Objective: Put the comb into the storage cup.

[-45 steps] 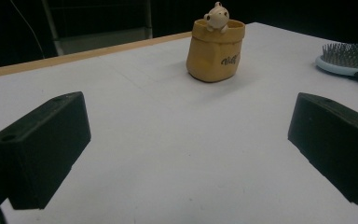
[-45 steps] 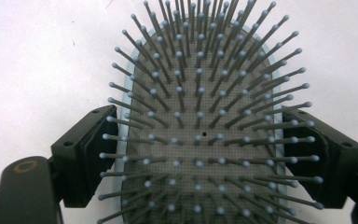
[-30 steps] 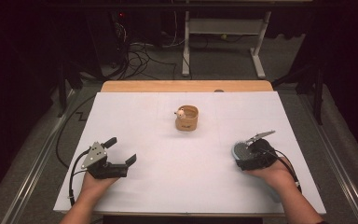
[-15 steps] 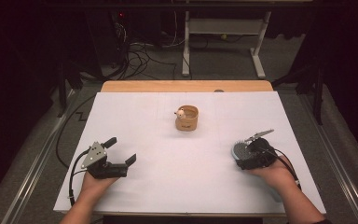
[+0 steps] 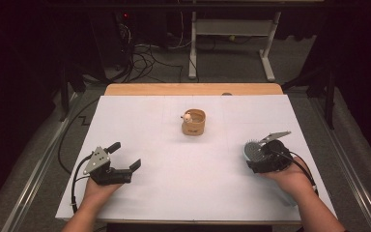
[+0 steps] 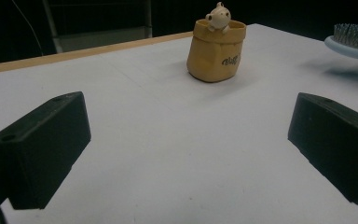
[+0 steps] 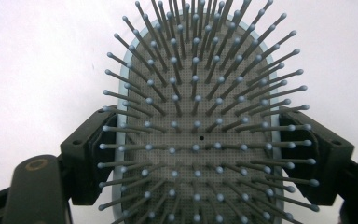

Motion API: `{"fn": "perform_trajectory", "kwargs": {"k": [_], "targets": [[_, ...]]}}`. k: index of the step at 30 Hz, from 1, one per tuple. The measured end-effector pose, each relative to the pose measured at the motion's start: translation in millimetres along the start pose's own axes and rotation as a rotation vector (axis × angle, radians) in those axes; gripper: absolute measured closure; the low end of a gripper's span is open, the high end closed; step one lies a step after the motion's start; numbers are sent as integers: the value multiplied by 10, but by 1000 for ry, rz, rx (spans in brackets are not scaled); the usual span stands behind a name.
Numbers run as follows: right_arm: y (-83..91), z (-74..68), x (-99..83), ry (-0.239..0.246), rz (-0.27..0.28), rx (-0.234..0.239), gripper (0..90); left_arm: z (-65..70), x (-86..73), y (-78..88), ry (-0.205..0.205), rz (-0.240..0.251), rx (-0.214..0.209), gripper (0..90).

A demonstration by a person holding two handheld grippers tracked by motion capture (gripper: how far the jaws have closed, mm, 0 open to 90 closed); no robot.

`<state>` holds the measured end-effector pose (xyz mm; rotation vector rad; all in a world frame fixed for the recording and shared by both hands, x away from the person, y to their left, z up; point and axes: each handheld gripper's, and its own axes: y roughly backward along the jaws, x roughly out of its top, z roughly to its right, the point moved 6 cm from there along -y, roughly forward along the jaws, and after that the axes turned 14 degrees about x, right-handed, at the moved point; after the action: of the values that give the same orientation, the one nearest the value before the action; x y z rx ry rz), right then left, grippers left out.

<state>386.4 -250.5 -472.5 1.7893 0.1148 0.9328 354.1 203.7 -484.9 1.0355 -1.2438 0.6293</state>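
Blue hairbrush (image 7: 196, 140) clamped in right tool (image 5: 263, 157), tan pot (image 5: 193, 123) well ahead; left tool (image 5: 125, 157) apart.

Brush (image 7: 196, 116) looks like pale blue plastic with a matt grey pad and ball-tipped pins. Pot (image 6: 216, 49) is smooth tan ceramic-ish stuff. White matt sheet (image 5: 183, 179) over the wood table (image 5: 193, 89).
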Motion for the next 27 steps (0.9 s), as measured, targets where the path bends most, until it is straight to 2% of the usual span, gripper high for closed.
{"fn": "perform_trajectory", "kwargs": {"k": [1,3,9,10,14,15,16,22,27], "targets": [[57,-3,35,2,36,-1,208,3,0,-1,-5,0,0,0],[100,-9,62,2,64,-8,208,5,1,-2,-3,1,0,0],[137,-49,110,18,129,-11,208,12,0,-2,-2,-1,-4,0],[143,-79,132,26,161,-9,208,16,1,-2,-2,0,-5,0],[160,-110,168,36,218,-20,208,21,0,-1,-5,0,-7,0],[160,-110,168,36,218,-20,208,21,0,-1,-5,0,-7,0],[170,-123,189,47,251,-26,208,22,1,-1,-3,1,-8,0],[190,-157,232,54,309,-27,208,26,1,-2,-2,-1,-12,0],[189,-206,270,64,359,0,208,42,-1,-2,-3,-1,-17,0]]}}
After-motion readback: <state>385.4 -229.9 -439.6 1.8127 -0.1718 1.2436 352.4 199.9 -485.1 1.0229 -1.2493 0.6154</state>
